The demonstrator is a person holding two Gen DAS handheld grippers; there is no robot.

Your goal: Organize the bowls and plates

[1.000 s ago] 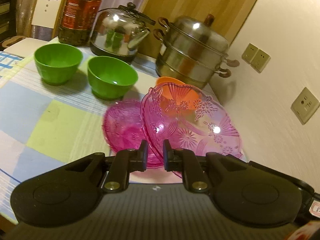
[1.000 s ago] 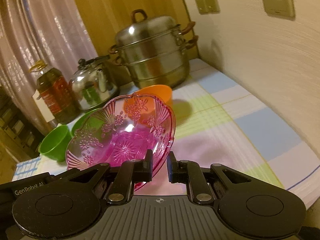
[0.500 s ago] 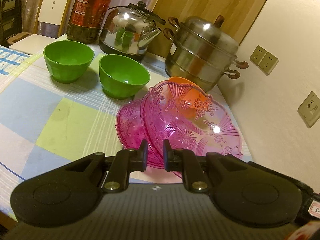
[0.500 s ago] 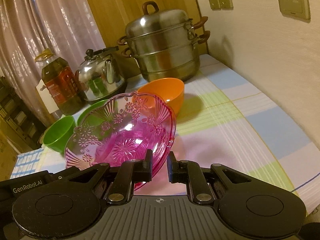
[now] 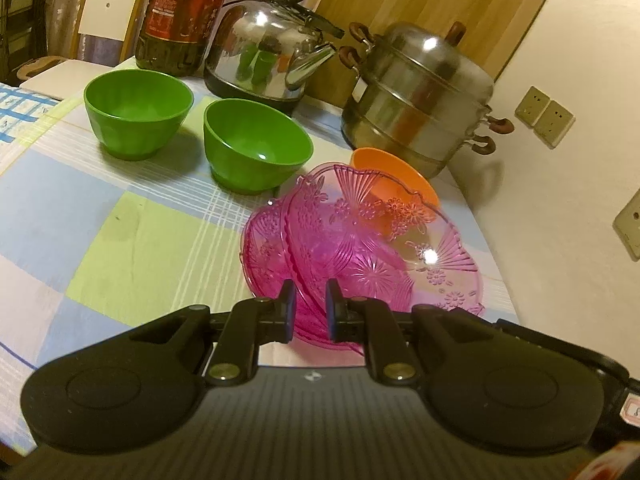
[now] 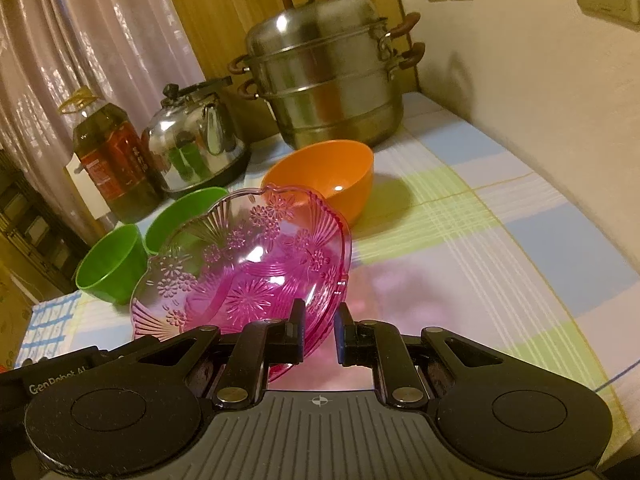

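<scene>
Step in hand: a pink patterned plate point(image 5: 384, 248) is judged to be on its way down onto a second pink plate point(image 5: 266, 248), which lies on the table point(image 5: 120, 240) at the centre of the left wrist view.
Held plate: it is tilted, its far rim raised towards the orange bowl point(image 6: 324, 180), and it is seen at lower centre in both views.
Left hand-held gripper point(image 5: 311, 314): it is pinched on the near rim of the held plate, the rim being seen between the two black pads.
Right hand-held gripper point(image 6: 320, 330): it is pressed together on the same plate's rim at lower centre of the right wrist view.
Pose: both hand-held grippers are pointed forward and downward across the table, side by side on one plate.
How to do it well: the plate should be levelled before release so that the scalloped rims nest; both sides should be lowered together so that the brittle-looking plastic is not twisted.
Clearance: the far rim should be kept off the orange bowl just behind it.
Other bowls: two green bowls point(image 5: 256, 144) are seen at upper left of the left wrist view, well apart from the plates and not yet stacked.
Background: a steamer pot point(image 6: 328, 72) and a kettle point(image 5: 268, 48) are seen at the table's far edge.
</scene>
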